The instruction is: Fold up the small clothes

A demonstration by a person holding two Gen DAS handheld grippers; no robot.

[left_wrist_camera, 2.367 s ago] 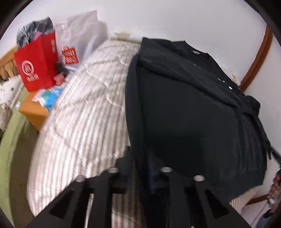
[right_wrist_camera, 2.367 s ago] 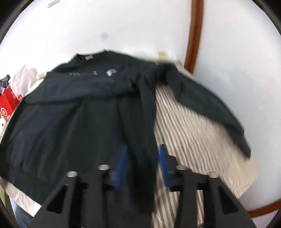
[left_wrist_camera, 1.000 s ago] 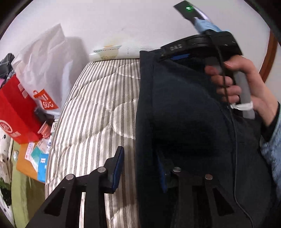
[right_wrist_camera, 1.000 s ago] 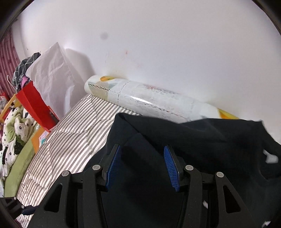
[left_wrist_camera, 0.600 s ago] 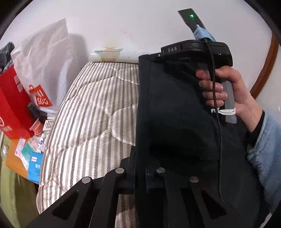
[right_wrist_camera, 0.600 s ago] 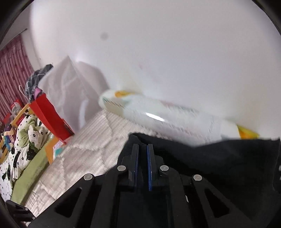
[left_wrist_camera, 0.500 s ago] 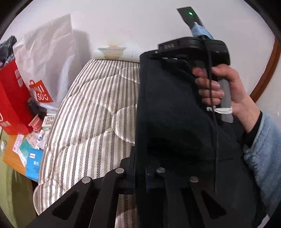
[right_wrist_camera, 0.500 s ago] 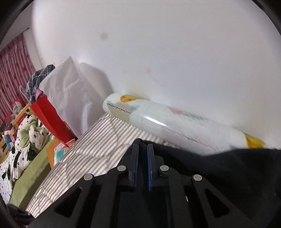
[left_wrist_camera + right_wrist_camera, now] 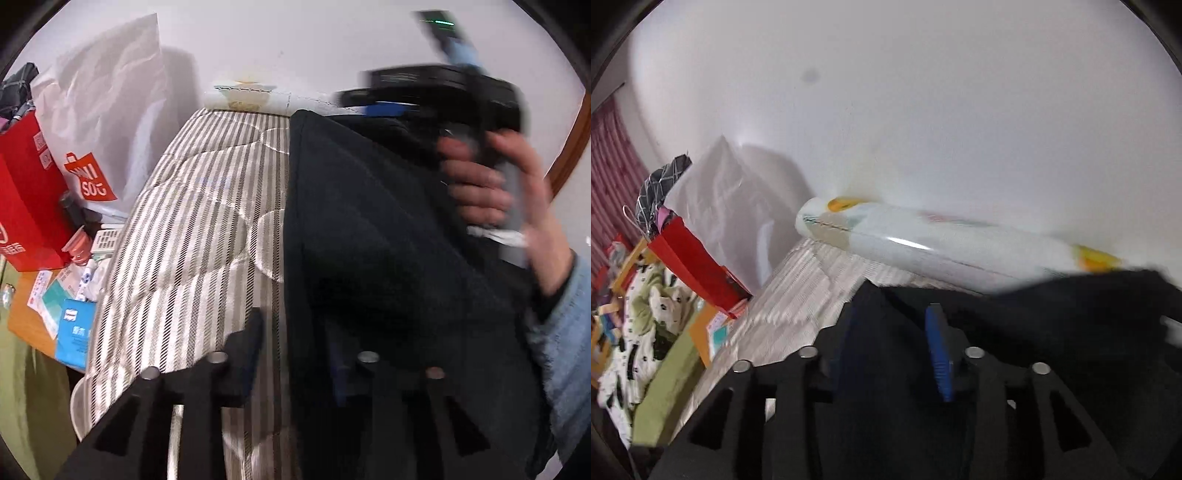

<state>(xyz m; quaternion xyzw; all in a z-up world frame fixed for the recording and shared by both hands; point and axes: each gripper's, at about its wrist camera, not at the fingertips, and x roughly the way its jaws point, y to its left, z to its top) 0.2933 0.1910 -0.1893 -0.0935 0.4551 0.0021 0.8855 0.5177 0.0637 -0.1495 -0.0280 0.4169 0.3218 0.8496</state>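
A black sweatshirt (image 9: 369, 240) lies folded lengthwise on the striped mattress (image 9: 192, 229), its long folded edge running up the middle of the left wrist view. My left gripper (image 9: 295, 343) is open, its fingers either side of that edge near the hem. My right gripper (image 9: 892, 332) is open over the sweatshirt's far corner (image 9: 1034, 314), which lies between its blue pads (image 9: 938, 350). The right gripper and the hand holding it show blurred in the left wrist view (image 9: 480, 147).
A rolled plastic-wrapped bundle (image 9: 923, 247) lies along the white wall at the head of the mattress. A white shopping bag (image 9: 107, 110) and a red bag (image 9: 26, 192) stand left of the bed. A small orange table (image 9: 40, 314) holds clutter.
Both grippers, shut on the sweatshirt edge half a second ago, have opened and let go of it. The right gripper is moving and blurred.
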